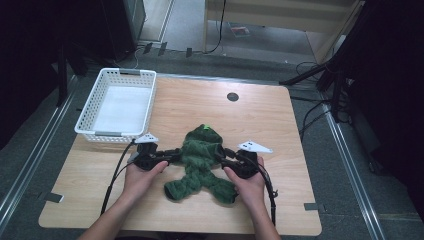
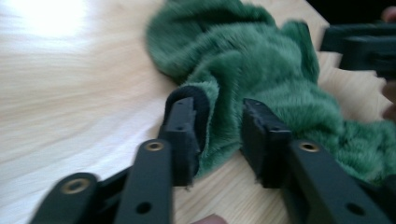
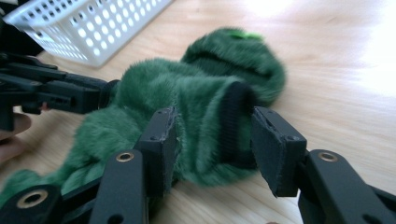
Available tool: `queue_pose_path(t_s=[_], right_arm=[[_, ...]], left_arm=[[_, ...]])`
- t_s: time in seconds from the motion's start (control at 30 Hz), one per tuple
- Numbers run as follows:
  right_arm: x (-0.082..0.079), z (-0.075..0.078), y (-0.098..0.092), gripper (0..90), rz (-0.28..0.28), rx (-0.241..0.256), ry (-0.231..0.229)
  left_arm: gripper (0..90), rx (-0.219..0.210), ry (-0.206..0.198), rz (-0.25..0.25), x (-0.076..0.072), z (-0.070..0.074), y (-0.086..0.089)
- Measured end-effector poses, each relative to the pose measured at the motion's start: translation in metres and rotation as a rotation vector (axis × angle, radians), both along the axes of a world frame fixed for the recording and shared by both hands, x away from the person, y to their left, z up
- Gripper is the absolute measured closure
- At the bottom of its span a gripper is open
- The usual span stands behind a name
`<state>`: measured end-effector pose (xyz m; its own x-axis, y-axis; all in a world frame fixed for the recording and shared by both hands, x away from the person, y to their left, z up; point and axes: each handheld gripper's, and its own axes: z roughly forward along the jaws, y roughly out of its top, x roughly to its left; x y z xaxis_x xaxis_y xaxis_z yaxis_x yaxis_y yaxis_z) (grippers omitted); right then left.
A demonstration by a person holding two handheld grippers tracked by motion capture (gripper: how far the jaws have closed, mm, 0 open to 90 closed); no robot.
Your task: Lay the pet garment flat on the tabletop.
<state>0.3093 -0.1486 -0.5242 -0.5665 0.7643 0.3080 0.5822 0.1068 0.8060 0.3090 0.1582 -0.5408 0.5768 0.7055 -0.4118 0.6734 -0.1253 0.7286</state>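
We see a pale wooden table with rounded corners, standing on grey carpet with dark stands and cables to the right and far side. A white basket sits at its far left corner, and a small dark round hole lies near the far edge. A green furry garment lies near the middle, toward the near edge. Our left gripper has its jaws apart, set around the garment's left sleeve cuff, with the fabric against one pad. Our right gripper is likewise parted around the right sleeve cuff. Bare wood lies open to the right, on the far side of the garment, and along the near edge.
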Motion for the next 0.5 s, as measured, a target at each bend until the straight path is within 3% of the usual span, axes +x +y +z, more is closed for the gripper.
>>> queue_pose_path(t_s=[0.07,0.17,0.23,0.3,0.37,0.43,0.5], right_arm=[[0.001,-0.007,0.009,60.6,0.028,-0.025,0.012],[-0.004,-0.01,0.016,80.9,0.055,-0.141,-0.004],[-0.005,-0.009,0.009,88.5,0.027,-0.137,0.019],[-0.005,-0.01,0.002,88.9,-0.008,-0.149,0.035],[-0.005,-0.013,-0.005,88.6,-0.025,-0.146,0.058],[-0.007,-0.012,-0.009,85.1,-0.031,-0.122,0.059],[-0.011,-0.006,-0.011,75.5,-0.031,-0.103,0.037]], left_arm=[[71.2,0.011,-0.009,-0.029,-0.002,-0.003,-0.007],[74.4,0.027,-0.023,-0.038,-0.003,-0.004,-0.009],[78.5,0.031,-0.013,-0.014,-0.002,-0.003,-0.004],[80.2,0.049,-0.007,0.034,0.0,-0.005,0.002],[77.1,0.04,0.007,0.047,0.001,-0.006,0.006],[67.1,0.032,-0.003,0.058,-0.001,-0.003,0.008],[58.5,0.013,-0.032,0.06,-0.006,0.005,0.011]])
